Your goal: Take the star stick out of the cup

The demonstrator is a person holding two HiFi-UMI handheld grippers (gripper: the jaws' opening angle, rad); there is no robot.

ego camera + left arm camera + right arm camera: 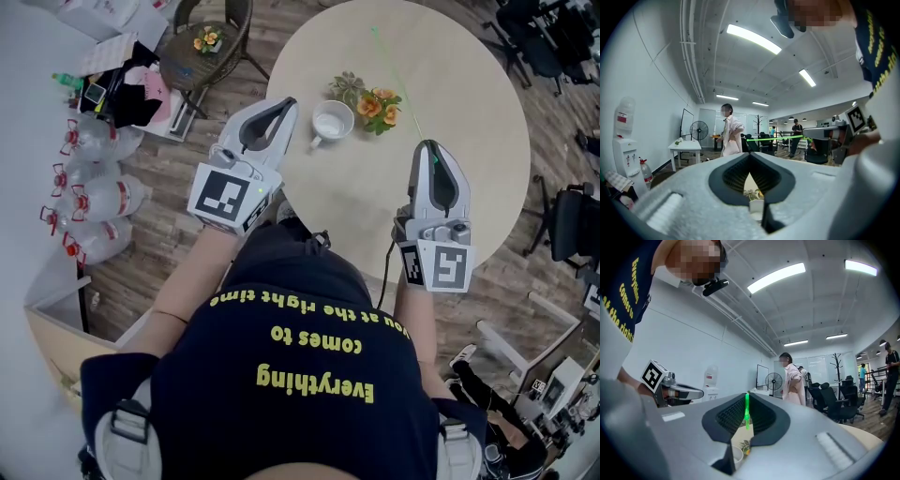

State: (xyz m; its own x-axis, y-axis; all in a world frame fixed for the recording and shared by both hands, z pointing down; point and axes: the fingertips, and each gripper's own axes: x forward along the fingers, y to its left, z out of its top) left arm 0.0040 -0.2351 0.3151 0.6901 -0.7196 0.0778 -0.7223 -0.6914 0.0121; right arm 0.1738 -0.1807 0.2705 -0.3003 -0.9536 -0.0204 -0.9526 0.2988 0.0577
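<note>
Fingers [764,419] of the right gripper [429,148] are clenched on the star stick [746,412], a thin green rod pinched near one end between the ribbed pads. The stick is out of the cup [332,122]. From the jaw tips, right of the cup and nearer the person, it slants away past the cup's right side and touches no part of it. The star itself cannot be made out. The cup stands upright and white, handle toward the left gripper [287,103], which lies just left of it. That gripper's fingers [735,177] are closed together on nothing. Orange flowers [377,105] lie just right of the cup, on the same round table [450,84]. Water bottles [94,197] stand on the floor well left of the cup.
</note>
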